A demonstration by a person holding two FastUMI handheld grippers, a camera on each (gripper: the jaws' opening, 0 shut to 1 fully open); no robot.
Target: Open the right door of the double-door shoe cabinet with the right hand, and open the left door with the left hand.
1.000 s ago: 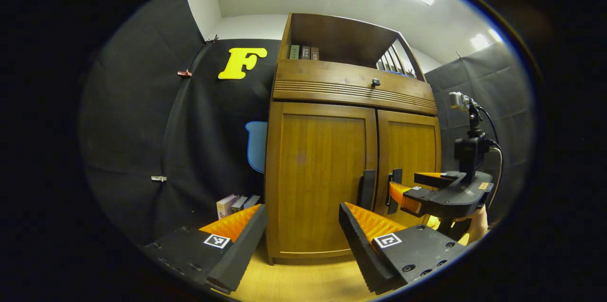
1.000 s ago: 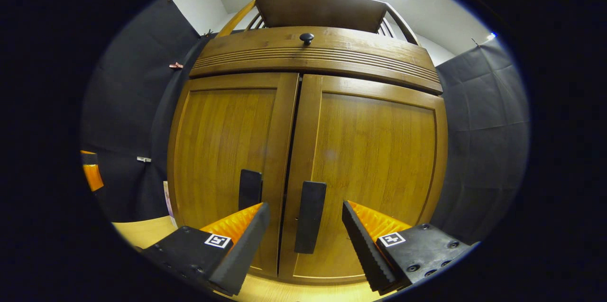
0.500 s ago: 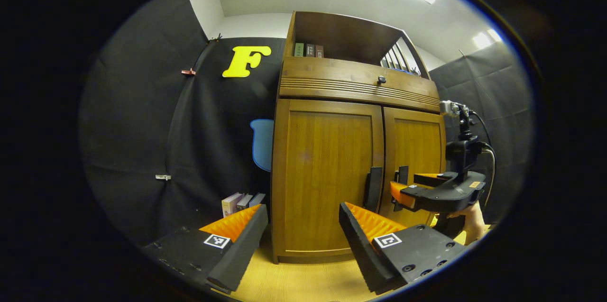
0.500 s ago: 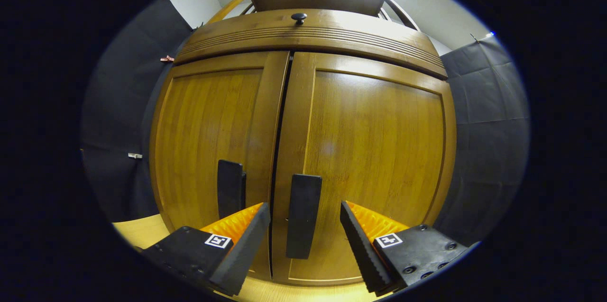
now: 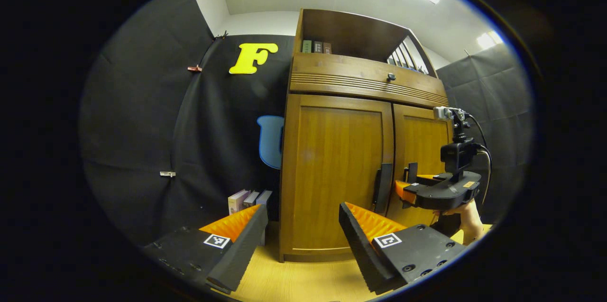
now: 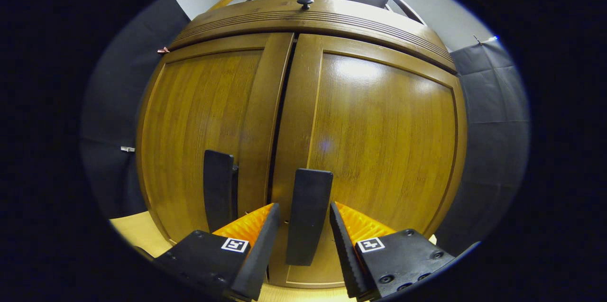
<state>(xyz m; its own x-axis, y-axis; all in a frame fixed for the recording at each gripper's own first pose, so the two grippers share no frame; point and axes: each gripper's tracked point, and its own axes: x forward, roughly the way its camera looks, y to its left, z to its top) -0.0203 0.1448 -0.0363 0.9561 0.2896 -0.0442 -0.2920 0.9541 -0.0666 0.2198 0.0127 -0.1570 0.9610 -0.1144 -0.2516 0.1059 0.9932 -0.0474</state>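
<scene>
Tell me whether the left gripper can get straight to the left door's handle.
Probably yes: the left gripper is open, and the left door's handle stands uncovered ahead, beside the right gripper.

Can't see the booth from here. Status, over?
Right gripper open, fingers straddling right door's black bar handle, not clamped. Left gripper open, short of wooden cabinet. Both doors shut. Nothing blocking.

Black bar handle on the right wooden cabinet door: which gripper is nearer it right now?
Right. The right gripper straddles the black bar handle, fingers either side, small gaps left. The left gripper hangs back, open, off the cabinet's left front.
</scene>
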